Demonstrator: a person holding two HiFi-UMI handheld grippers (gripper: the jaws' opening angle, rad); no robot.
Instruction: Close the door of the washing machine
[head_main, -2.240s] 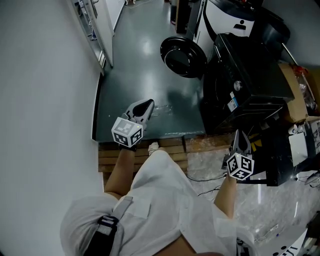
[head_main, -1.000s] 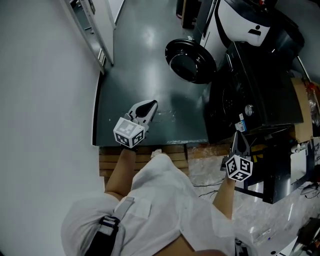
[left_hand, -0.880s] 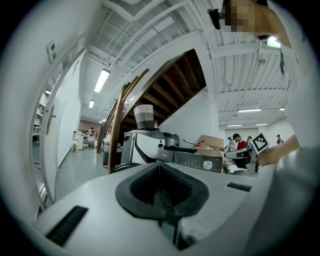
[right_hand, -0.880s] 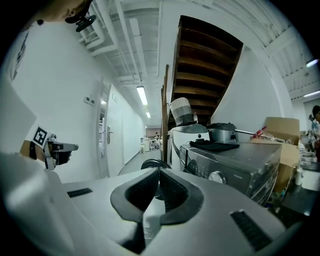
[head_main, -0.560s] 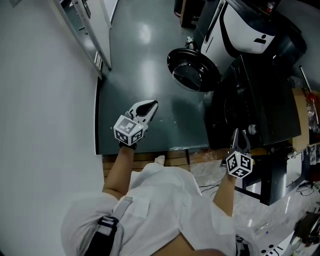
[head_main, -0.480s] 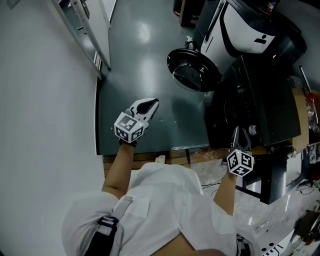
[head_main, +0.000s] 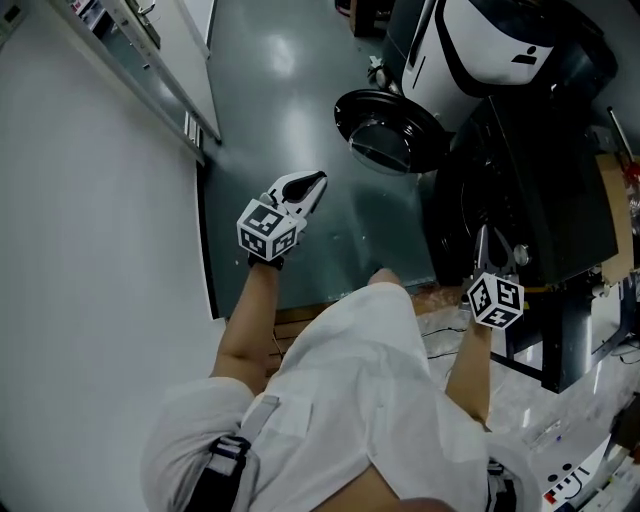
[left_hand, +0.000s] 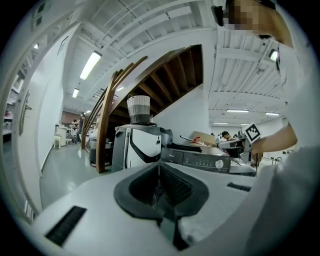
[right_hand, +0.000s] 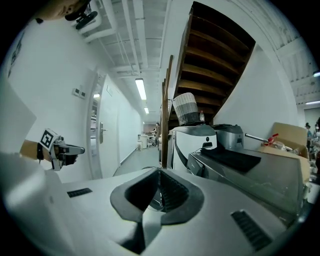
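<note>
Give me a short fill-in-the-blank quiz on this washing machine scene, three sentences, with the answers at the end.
1. The round door of the black washing machine stands ____.
2. In the head view, the left gripper shows against the dark green ____.
3. The jaws of the right gripper are ____, with nothing between them.

Missing words: open; floor; shut.

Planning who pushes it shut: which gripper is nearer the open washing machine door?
Left, it seems. The left gripper sits just below-left of the door in the head view; the right gripper is over the machine's near corner, farther off.
</note>
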